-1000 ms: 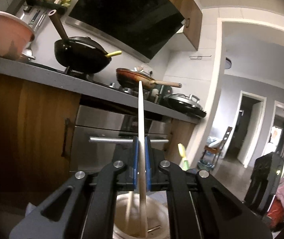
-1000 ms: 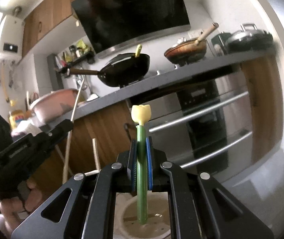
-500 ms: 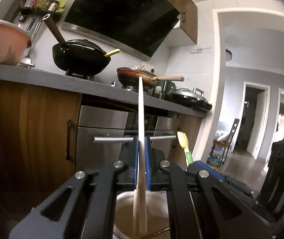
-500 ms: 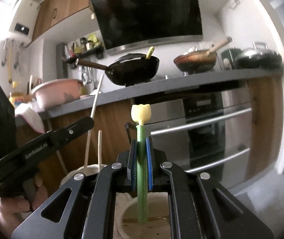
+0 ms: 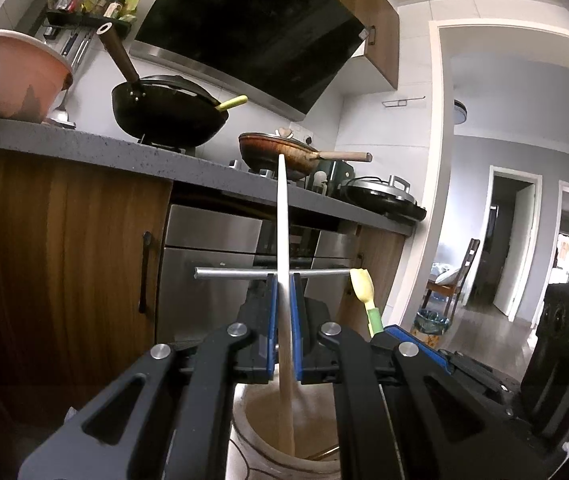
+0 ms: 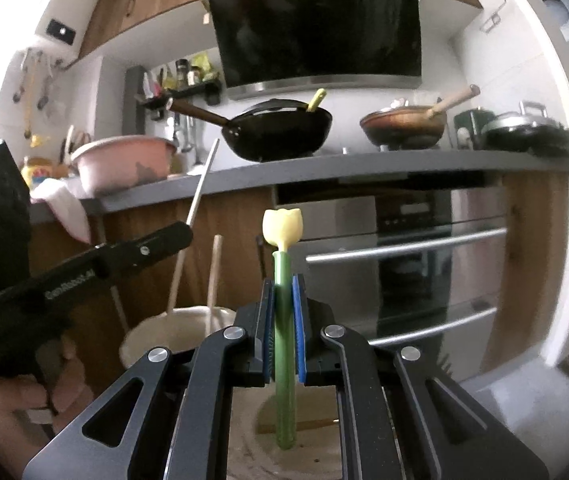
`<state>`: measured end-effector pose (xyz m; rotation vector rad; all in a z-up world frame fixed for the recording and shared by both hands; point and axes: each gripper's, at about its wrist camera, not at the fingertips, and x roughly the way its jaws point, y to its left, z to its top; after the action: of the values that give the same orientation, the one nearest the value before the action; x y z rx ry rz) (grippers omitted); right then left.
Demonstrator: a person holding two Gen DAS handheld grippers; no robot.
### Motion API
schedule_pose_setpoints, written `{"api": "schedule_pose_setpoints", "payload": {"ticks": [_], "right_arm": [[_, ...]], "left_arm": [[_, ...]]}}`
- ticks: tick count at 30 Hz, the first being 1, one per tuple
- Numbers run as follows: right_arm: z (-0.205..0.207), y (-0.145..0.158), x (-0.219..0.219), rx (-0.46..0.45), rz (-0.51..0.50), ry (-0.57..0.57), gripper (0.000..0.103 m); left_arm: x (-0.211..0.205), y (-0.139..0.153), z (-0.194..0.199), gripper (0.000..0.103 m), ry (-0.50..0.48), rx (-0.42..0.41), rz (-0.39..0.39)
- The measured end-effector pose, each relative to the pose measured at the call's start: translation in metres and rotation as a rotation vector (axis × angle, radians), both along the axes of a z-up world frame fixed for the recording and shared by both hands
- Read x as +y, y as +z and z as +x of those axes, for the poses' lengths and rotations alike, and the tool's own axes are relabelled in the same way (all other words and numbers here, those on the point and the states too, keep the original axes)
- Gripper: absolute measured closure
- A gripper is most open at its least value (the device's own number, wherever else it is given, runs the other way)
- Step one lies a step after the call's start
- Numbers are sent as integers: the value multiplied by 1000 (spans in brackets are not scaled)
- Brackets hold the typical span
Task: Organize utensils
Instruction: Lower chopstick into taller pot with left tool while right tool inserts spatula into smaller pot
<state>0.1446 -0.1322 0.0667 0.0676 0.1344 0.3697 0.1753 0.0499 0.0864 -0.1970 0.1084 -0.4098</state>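
I clamp my left gripper [image 5: 283, 312] on a pale wooden stick [image 5: 283, 240] and my right gripper [image 6: 283, 320] on a green tulip-topped utensil [image 6: 283, 264], each upright with its lower end inside a cream holder [image 5: 244, 440], so they drop in standing.

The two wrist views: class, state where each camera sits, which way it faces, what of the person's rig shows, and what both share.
Left wrist: sits on the left gripper, facing the low oven and counter; fingers shut on a wooden stick over a crock.
Right wrist: on the right gripper, facing likewise; fingers shut on a tulip spoon; left hand visible.
Shared: black wok, each other's gripper.
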Motion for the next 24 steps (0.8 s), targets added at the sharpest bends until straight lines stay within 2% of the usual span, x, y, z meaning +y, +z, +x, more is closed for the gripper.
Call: {"api": "schedule_pose_setpoints", "payload": {"ticks": [8, 24], "right_arm": [[-5, -8, -5, 18, -37, -11, 93], [-30, -20, -31, 127, 8, 22, 93]], "left_arm": [[-6, -10, -9, 97, -39, 28, 50], [7, -21, -39, 97, -36, 69, 95]]}}
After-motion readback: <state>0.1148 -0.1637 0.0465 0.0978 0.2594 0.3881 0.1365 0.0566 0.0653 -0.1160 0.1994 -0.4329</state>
